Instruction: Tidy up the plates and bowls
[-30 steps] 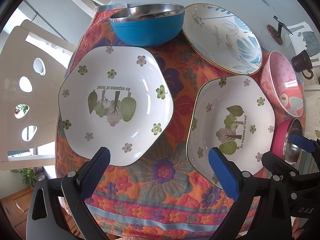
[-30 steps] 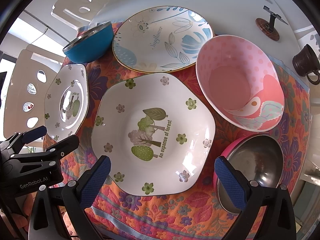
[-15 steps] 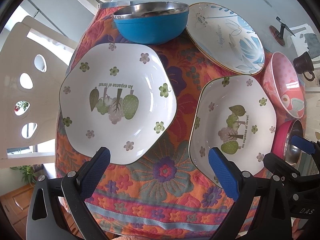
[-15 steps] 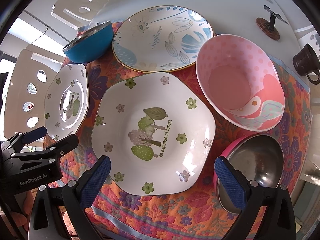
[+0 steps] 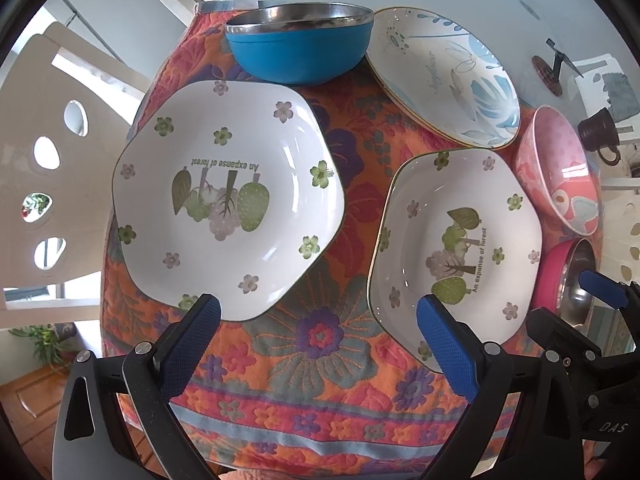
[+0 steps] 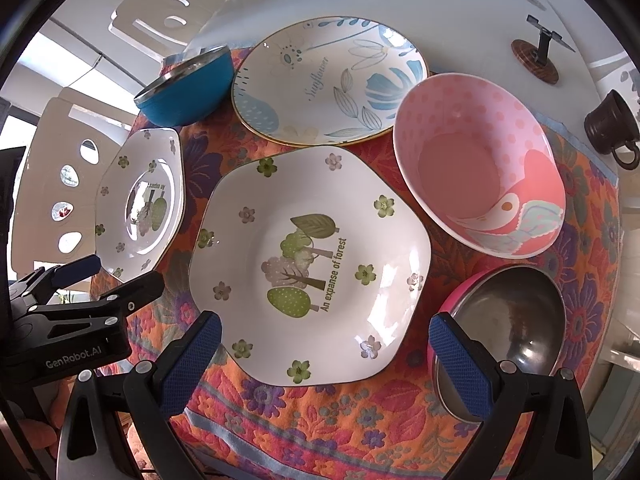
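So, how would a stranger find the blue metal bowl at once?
On the orange flowered cloth, look to the far left corner, behind the forest plate. The blue bowl sits beside the sunflower plate; it alone has a blue outside and steel inside.

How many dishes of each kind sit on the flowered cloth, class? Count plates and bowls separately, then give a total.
White forest plates: 2, left one and right one
Blue sunflower plate: 1
Steel bowls: 2, blue-sided bowl and pink-sided bowl
Pink dotted bowl: 1
Total: 6
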Motion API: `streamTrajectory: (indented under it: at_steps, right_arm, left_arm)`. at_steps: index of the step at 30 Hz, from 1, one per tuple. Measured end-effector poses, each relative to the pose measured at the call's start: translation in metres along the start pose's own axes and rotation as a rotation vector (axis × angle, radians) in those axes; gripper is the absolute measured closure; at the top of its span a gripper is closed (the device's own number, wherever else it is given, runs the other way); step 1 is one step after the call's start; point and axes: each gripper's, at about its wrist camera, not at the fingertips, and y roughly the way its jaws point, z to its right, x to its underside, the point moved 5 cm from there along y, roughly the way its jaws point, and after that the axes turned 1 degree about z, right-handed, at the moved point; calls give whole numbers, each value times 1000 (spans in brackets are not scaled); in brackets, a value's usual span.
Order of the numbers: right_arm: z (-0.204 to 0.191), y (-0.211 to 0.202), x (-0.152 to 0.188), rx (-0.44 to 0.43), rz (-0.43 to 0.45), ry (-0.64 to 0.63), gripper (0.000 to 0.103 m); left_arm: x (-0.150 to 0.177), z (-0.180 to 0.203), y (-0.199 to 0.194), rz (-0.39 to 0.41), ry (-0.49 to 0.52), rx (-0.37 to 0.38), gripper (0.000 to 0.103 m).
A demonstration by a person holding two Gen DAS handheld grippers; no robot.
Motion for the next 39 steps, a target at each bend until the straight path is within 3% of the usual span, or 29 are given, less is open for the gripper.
streamTrajectory:
  at_steps: [8, 13, 17, 22, 25, 28, 34, 39]
  right_arm:
    - [2, -38, -31, -20, 72, -81, 0]
    - [10, -75, -93, -58, 141, -157, 0]
    - [21, -81, -156, -74, 160, -217, 0]
    - [43, -21, -217, -8, 48, -288, 0]
    - [58, 33, -230, -55, -53, -254, 0]
    - [65, 71, -237, -45, -109, -251, 0]
    - [77, 109, -252, -83, -171, -205, 0]
    - [77, 119, -256, -69, -180, -228, 0]
  left_arm:
    - [-28, 14, -21, 24, -16, 58, 9]
    - [-65, 36, -24, 83, -20, 44, 9]
    - [-90, 51, -5, 76, -62, 59, 12]
    - [-109, 63, 41, -23, -135, 66, 21]
    - [-118, 65, 56, -42, -170, 65, 21]
    - [-125, 68, 69, -67, -178, 57, 21]
    - [-138, 76, 85, -98, -181, 54, 29]
    - [-156, 73, 81, -57, -185, 39, 30]
